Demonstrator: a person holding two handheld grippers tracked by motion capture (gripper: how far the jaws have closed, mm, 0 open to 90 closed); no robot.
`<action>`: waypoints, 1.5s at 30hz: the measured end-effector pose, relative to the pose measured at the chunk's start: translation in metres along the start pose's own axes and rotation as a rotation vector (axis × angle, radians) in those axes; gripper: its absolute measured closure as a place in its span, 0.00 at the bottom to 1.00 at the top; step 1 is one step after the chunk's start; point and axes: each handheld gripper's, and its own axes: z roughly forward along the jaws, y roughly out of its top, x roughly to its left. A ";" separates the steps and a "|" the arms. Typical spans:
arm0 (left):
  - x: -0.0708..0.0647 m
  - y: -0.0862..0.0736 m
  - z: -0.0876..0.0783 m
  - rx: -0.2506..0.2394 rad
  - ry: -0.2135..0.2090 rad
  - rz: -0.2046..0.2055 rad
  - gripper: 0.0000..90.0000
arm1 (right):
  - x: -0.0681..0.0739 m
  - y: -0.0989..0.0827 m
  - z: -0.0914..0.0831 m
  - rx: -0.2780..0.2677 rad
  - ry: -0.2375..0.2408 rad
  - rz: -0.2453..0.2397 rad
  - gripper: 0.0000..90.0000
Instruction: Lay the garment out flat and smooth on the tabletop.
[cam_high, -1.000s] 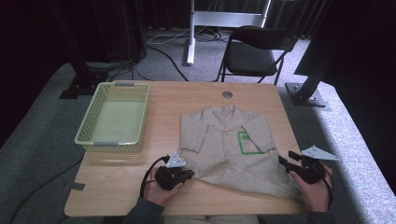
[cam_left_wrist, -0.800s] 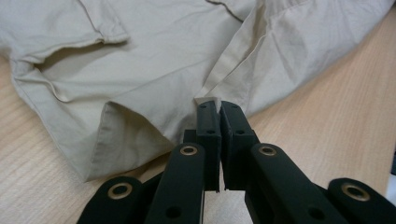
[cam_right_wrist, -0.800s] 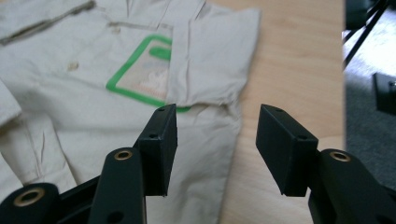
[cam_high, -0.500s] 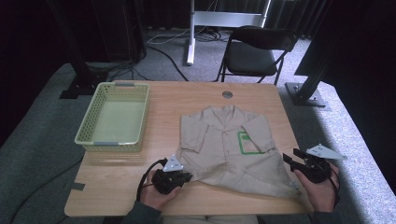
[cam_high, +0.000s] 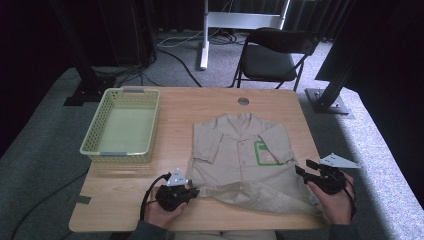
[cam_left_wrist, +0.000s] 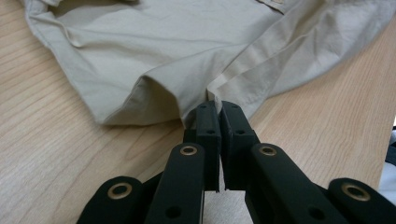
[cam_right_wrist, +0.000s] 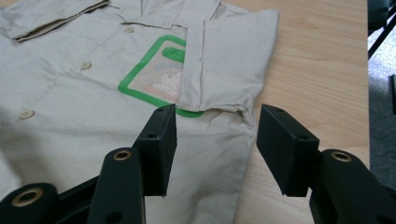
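One green basket (cam_high: 121, 126) sits on the left of the wooden table (cam_high: 210, 100), well apart from the tan shirt (cam_high: 240, 160), and a black chair (cam_high: 272, 52) stands behind. The shirt lies flat with a green pocket patch (cam_right_wrist: 159, 79). The left gripper (cam_left_wrist: 214, 109) pinches its bottom hem, and the right gripper (cam_right_wrist: 212, 135) hangs wide open over its side.

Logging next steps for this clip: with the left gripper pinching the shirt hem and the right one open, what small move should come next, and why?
Probably close the right gripper on the shirt edge. The left gripper is shut on the hem, while the right jaws stand open over the shirt's side, below the sleeve, gripping nothing.
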 end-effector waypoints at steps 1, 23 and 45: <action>0.001 -0.001 0.000 0.000 0.002 -0.001 0.97 | 0.000 0.000 0.001 0.002 0.001 0.000 0.52; 0.009 -0.017 -0.018 -0.025 0.000 -0.042 0.94 | 0.000 -0.002 0.006 0.032 0.008 -0.013 0.52; 0.011 0.007 -0.010 -0.026 0.029 -0.032 0.68 | 0.007 0.013 0.028 0.070 0.034 -0.056 0.52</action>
